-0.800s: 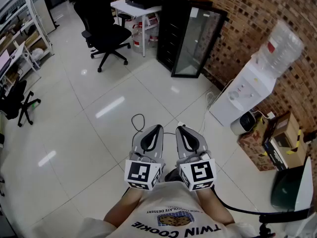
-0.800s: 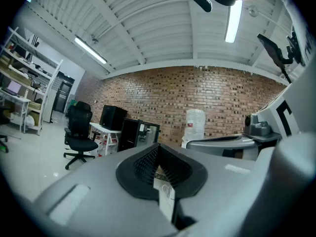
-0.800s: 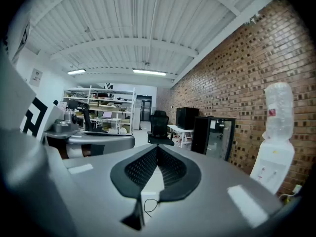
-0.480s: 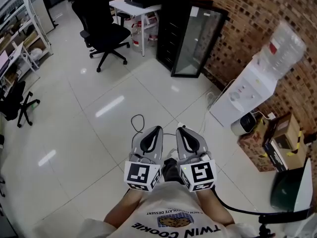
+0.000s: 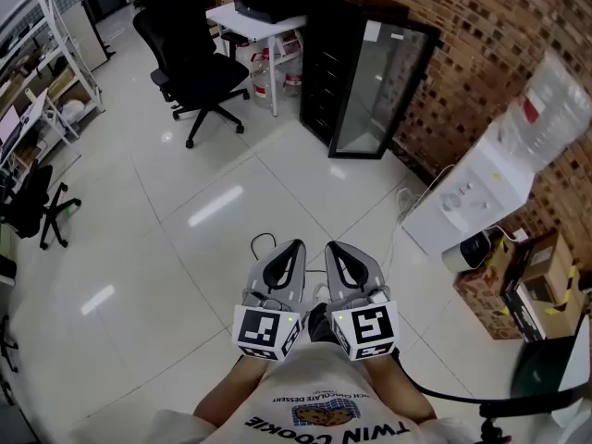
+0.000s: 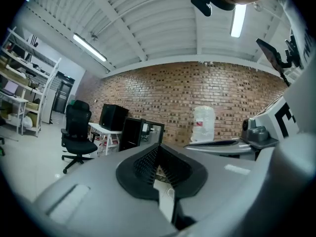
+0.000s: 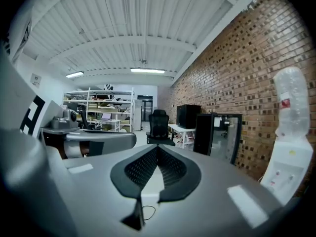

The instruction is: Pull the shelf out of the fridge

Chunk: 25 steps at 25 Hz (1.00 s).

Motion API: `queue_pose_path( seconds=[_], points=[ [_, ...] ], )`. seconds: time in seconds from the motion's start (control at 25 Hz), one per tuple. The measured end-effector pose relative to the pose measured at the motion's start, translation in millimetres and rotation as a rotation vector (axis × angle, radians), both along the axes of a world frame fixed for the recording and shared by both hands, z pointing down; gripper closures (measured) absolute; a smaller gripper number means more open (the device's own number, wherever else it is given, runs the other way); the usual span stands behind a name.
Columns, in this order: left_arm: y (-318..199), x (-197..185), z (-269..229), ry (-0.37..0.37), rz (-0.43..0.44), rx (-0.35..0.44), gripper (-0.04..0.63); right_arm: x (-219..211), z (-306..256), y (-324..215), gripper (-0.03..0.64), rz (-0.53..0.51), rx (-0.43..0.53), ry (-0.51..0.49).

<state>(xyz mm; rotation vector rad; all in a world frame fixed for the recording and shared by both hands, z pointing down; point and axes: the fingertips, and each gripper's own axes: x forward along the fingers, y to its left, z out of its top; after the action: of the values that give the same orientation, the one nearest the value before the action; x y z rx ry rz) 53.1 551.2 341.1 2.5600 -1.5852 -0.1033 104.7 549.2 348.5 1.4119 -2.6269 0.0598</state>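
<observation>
White floor tiles (image 5: 185, 202) filled the head view. The fridge (image 5: 370, 86) stood against the brick wall (image 5: 481, 54), well ahead of my left hand-held gripper (image 5: 294, 246) and right hand-held gripper (image 5: 331, 246). In the left gripper view my jaws were clenched on nothing, far short of the fridge. The right gripper view showed the same.

Office chair (image 5: 208, 74) beside desk (image 5: 238, 13); water dispenser (image 5: 481, 188) apart

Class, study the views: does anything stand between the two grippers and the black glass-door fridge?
Nothing visible does. Only white tiled floor lies between the left gripper, the right gripper and the black glass-door fridge; the black office chair stands left of that path, the white water dispenser right.
</observation>
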Motion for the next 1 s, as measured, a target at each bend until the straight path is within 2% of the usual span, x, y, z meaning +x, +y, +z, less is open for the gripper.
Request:
queue_pose_path(
  seconds=[0.44, 1.0],
  points=[
    [-120.5, 36.4, -6.2, -0.017, 0.026, -0.038, 0.592, 22.9, -15.8, -120.1, 0.614, -0.025, -0.005, 0.001],
    [-221.8, 76.8, -8.5, -0.041, -0.012, -0.053, 0.592, 63.1, -18.7, -220.1, 0.613, -0.065, 0.002, -0.010]
  ],
)
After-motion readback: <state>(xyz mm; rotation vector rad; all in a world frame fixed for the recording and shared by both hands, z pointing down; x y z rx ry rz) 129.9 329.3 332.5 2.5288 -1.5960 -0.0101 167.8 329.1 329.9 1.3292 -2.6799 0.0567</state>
